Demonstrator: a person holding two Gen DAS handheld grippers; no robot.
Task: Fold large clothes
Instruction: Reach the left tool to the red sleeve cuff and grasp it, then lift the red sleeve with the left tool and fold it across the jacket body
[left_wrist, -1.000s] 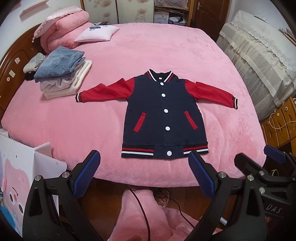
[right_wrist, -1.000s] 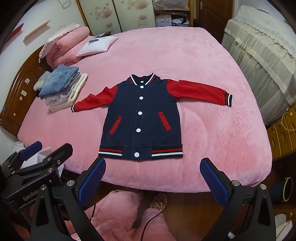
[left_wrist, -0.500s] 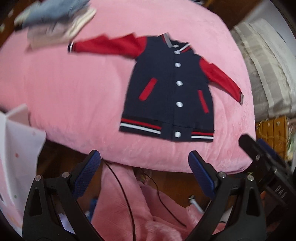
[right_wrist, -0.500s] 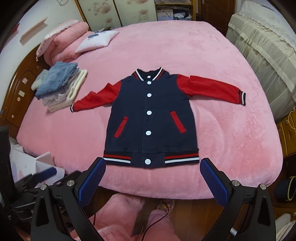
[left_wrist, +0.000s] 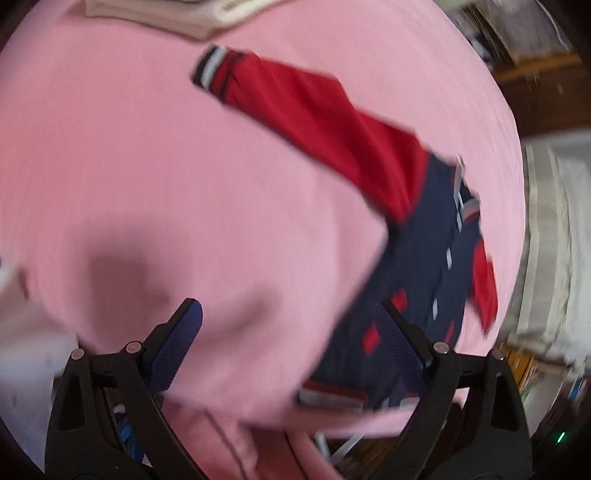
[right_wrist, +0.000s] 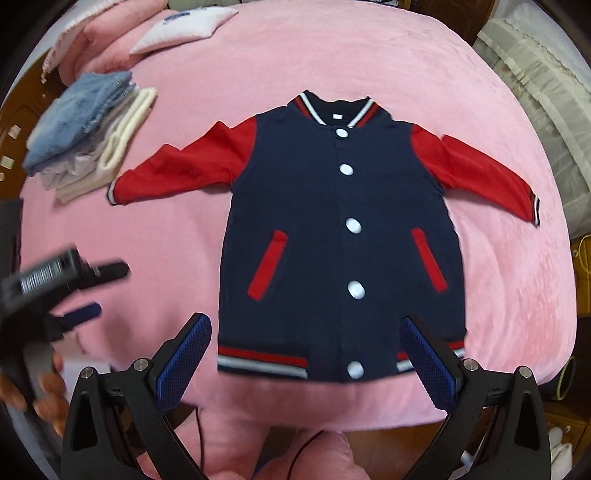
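Both grippers stand with jaws spread wide, gripping nothing. Right gripper (right_wrist: 304, 363) hovers above the hem of the jacket (right_wrist: 340, 229), which lies flat, buttoned, sleeves outstretched on the pink bed (right_wrist: 517, 314). Left gripper (left_wrist: 291, 350) hovers left of the jacket over bare blanket. Folded clothes (right_wrist: 88, 129) are stacked near the left cuff.

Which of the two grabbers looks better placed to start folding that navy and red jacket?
Probably the right gripper: it hangs open over the hem of the navy and red buttoned jacket, squarely facing it. The left gripper, also open, is over bare pink bedspread beside the jacket, its view blurred.
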